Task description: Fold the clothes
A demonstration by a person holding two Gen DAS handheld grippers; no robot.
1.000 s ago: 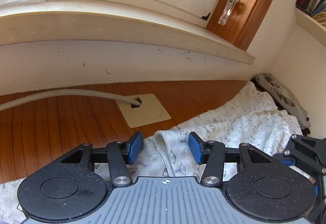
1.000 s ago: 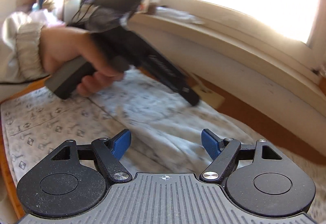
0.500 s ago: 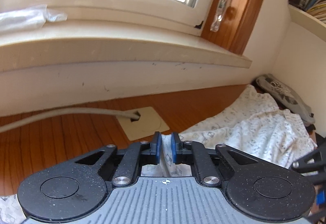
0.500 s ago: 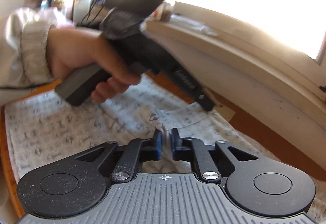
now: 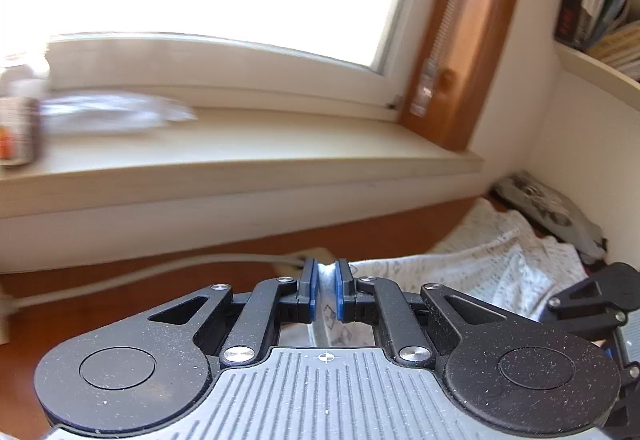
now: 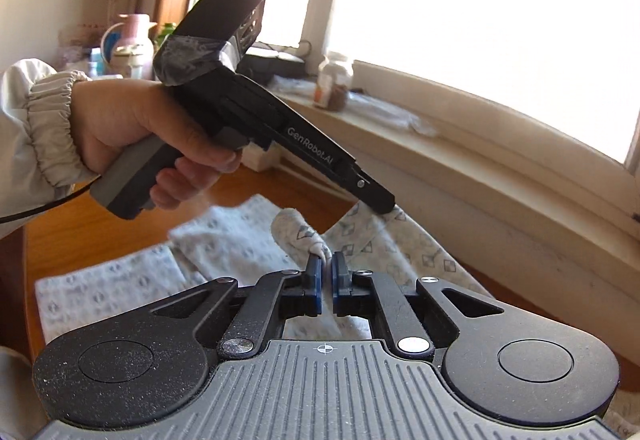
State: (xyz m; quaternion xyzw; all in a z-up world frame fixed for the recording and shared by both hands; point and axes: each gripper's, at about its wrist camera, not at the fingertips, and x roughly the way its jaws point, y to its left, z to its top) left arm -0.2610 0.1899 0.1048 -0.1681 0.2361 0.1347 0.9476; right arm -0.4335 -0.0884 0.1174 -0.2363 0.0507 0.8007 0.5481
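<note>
Left wrist view, lower centre: the white garment with small grey diamond print [image 5: 500, 260] now has a fold pinched between the blue pads of your left hand-held gripper [image 5: 325, 294], which stood wide open over it a second ago. Your right hand-held gripper [image 6: 327, 282] has likewise closed on a fold, and both have lifted their folds while the rest lies on the brown wooden table [image 5: 120, 304] below the cream windowsill [image 5: 240, 148]. With two holds secured, you look ready to carry that edge over.
</note>
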